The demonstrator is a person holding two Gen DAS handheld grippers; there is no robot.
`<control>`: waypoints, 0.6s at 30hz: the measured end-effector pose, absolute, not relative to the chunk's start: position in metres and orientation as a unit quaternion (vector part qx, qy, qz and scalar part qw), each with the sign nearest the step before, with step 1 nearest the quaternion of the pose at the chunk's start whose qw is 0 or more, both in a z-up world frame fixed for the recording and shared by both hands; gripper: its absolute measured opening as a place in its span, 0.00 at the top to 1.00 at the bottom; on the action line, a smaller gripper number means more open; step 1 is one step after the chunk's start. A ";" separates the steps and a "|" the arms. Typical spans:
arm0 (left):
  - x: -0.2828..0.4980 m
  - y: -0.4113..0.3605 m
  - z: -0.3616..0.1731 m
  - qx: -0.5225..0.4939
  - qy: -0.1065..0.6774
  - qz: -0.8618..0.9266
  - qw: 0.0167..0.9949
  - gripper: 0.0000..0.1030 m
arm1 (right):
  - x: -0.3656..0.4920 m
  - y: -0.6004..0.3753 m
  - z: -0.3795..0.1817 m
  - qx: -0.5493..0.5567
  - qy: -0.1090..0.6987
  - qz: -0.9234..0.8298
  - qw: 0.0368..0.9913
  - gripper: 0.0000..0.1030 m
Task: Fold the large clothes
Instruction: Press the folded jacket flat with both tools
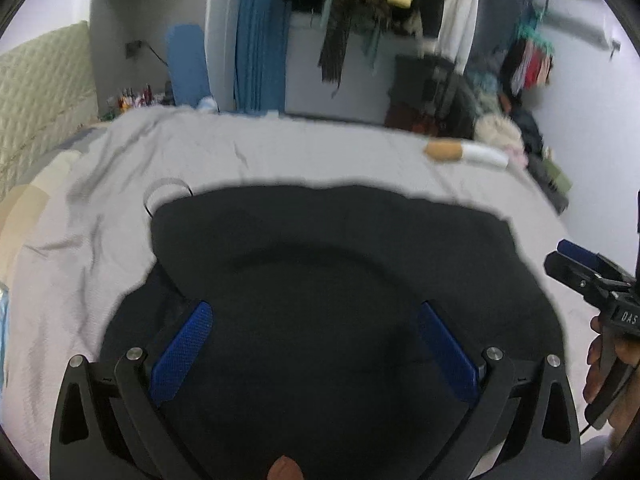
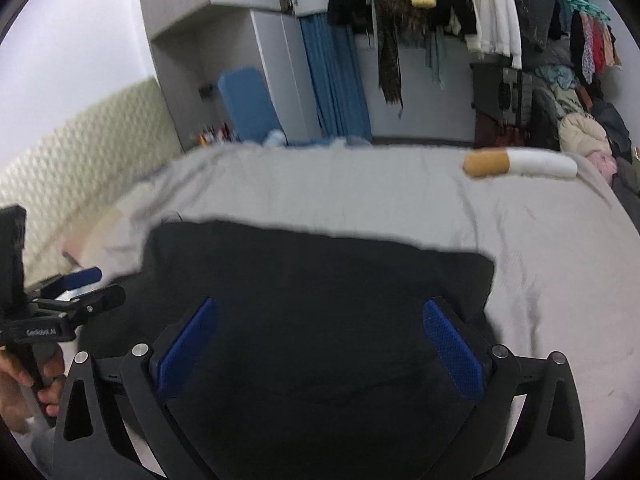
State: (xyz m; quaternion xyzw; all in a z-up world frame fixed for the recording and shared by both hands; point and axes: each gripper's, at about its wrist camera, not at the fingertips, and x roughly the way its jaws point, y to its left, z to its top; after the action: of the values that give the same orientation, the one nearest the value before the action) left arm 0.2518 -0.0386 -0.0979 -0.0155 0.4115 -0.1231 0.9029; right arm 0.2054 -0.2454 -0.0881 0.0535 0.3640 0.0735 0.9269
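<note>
Both grippers, left (image 1: 316, 344) and right (image 2: 320, 344), gape wide, empty, over black garment (image 1: 340, 264), poised to grab; pillow (image 2: 520, 164) at 1 o'clock.

The right tongs (image 1: 576, 264) read "DAS"; other lettering is too blurred.

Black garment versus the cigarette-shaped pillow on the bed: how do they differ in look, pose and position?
The black garment is dark and lies flat, spread over the grey sheet; the cigarette-shaped pillow is a round cylinder, tan at one end and white along the rest. The garment lies near, right under the open left tool and right tool; the pillow lies at the bed's far edge. Both rest on the sheet, ungrasped.
</note>
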 end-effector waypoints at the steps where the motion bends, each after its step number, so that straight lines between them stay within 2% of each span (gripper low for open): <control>1: 0.259 -0.041 -0.110 -0.009 0.418 -0.119 0.901 0.00 | 0.211 -0.244 -0.100 0.051 0.374 0.068 0.923 0.00; 4: 0.274 -0.048 -0.132 0.005 0.411 -0.114 0.905 0.00 | 0.232 -0.238 -0.134 0.041 0.398 0.060 0.915 0.00; 18: 0.350 -0.049 -0.168 -0.028 0.419 -0.111 0.901 0.00 | 0.295 -0.244 -0.167 0.054 0.397 0.042 0.915 0.00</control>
State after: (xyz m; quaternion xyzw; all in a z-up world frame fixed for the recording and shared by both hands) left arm 0.3496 -0.0488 -0.1679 -0.0275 0.4189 -0.1114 0.9007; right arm 0.2950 -0.2444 -0.1670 0.0541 0.3966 0.0416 0.9154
